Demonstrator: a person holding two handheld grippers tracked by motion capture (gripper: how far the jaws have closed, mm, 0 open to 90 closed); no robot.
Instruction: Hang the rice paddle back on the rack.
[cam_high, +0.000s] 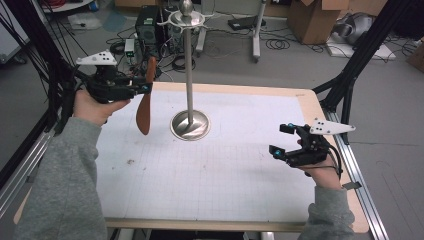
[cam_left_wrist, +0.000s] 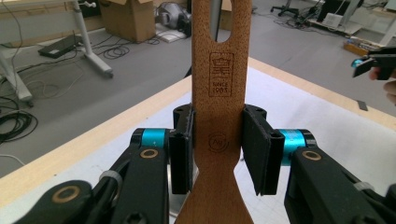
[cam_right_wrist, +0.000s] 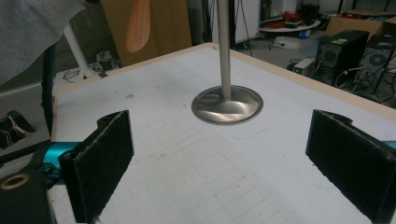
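1. Above the table's (cam_high: 225, 165) ten o'clock corner, the left gripper (cam_high: 145, 88) held a wooden spatula (cam_high: 145, 100) up in the air, to the left of the tall metal stand (cam_high: 188, 70). Its jaws were partly closed, and the pads pressed on both sides of the handle.
2. At four o'clock on the table, the right gripper (cam_high: 281, 139) waited with its jaws wide apart and nothing in them.
3. My guess is that the spatula was meant to hang on a hook (cam_high: 167, 22) at the stand's top. To do it well, the hand should lift the spatula higher, keep it straight up, line the hole in the handle with a hook tip, and go slowly so the stand does not tip.
4. The high view showed the hooks and how far the spatula hung from them.
5. The left gripper view showed the handle hole (cam_left_wrist: 222, 21) and the stamped mark (cam_left_wrist: 220, 74) up close, and the pads (cam_left_wrist: 258, 151) on the wood.
6. The right gripper view showed the stand's round base (cam_right_wrist: 227, 105) on the table at twelve o'clock, straight ahead between its open pads (cam_right_wrist: 348, 158).
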